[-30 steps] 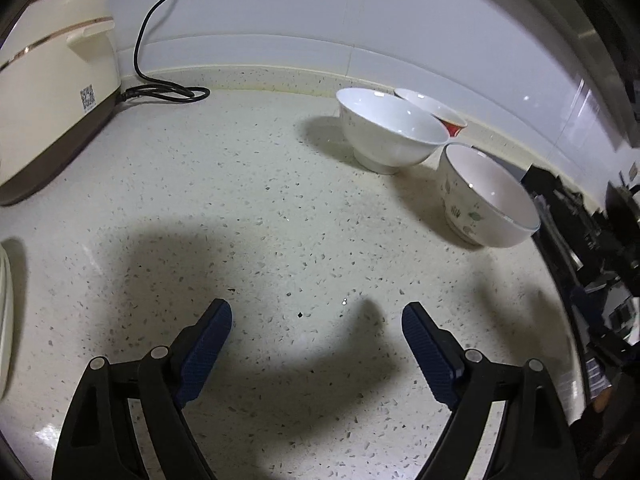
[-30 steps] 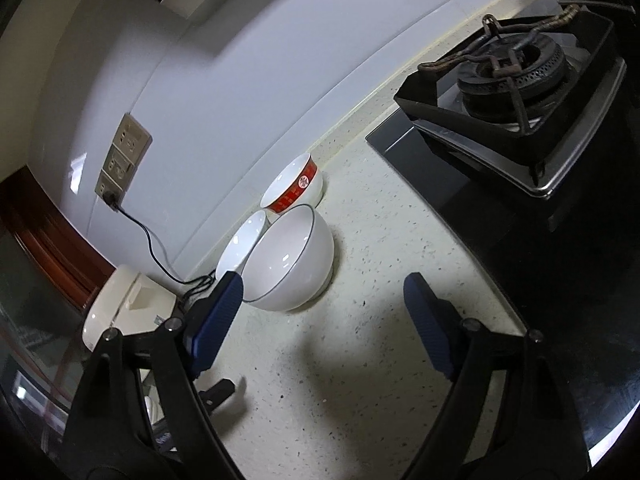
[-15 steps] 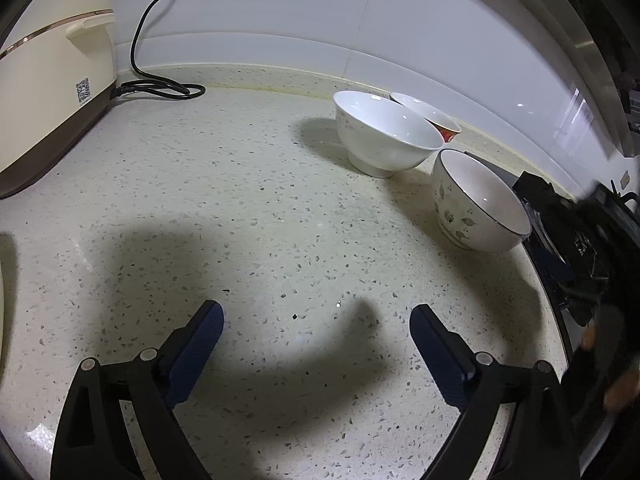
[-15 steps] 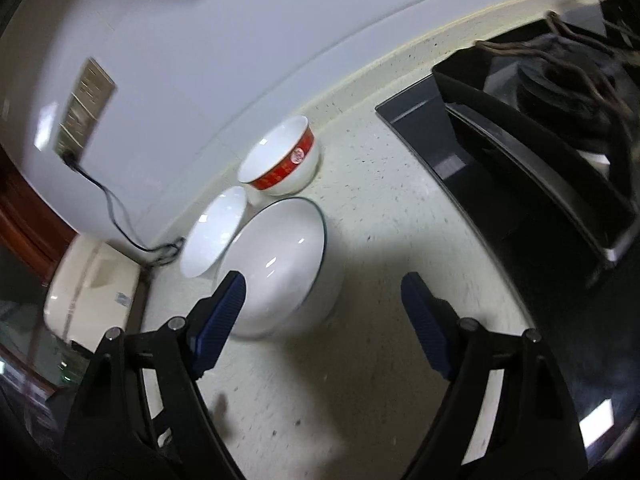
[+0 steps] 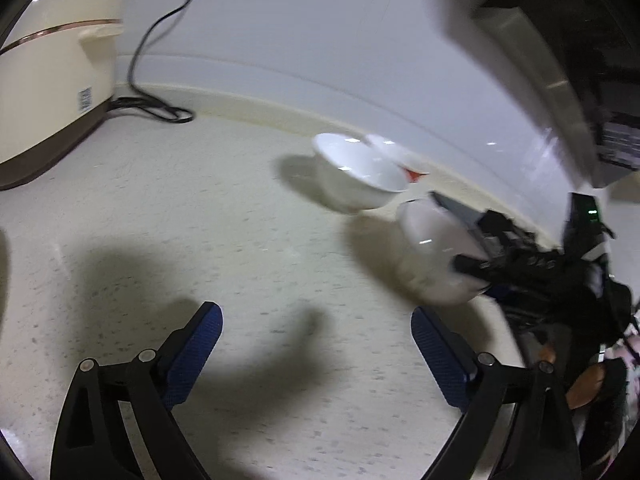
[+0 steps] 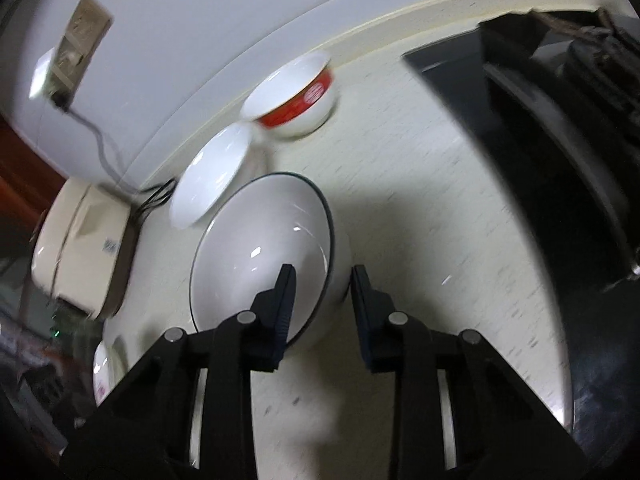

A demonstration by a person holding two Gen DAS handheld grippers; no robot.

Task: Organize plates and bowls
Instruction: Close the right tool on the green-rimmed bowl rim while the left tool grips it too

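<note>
Item, nearest: your right tool [image 6: 322, 280] straddles the rim of the large white ceramic bowl with a thin dark rim line [image 6: 260, 252], one blue pad inside, one outside against the wall. The pads sit narrowed about the rim, yet motion blur leaves firm contact uncertain; you cannot tell whether it is clenched. Only the right wrist view shows this straddle. In the left wrist view the same bowl [image 5: 432, 256] appears as a blurred white shape, partly hidden by the black body of that right tool [image 5: 476, 268].

Item: your left tool [image 5: 316, 344] is released, its blue pads wide apart over the pale speckled stone surface [image 5: 200, 220], holding nothing. Its shadow falls across the surface just ahead.

Item, further: plain white ceramic bowl [image 5: 356, 180], upright on the surface, just behind the large bowl. Beside it, near the wall, stands the white bowl with a red band [image 6: 298, 100]; the left view shows only a sliver of its rim and red [image 5: 400, 160].

Item, left side: cream rice cooker with brown base [image 5: 52, 80], its black cord [image 5: 160, 40] running up the white wall to a beige socket [image 6: 76, 40], seen whole only from the right view.

Item, right side, right view only: black gas hob [image 6: 540, 120], edging the surface.
</note>
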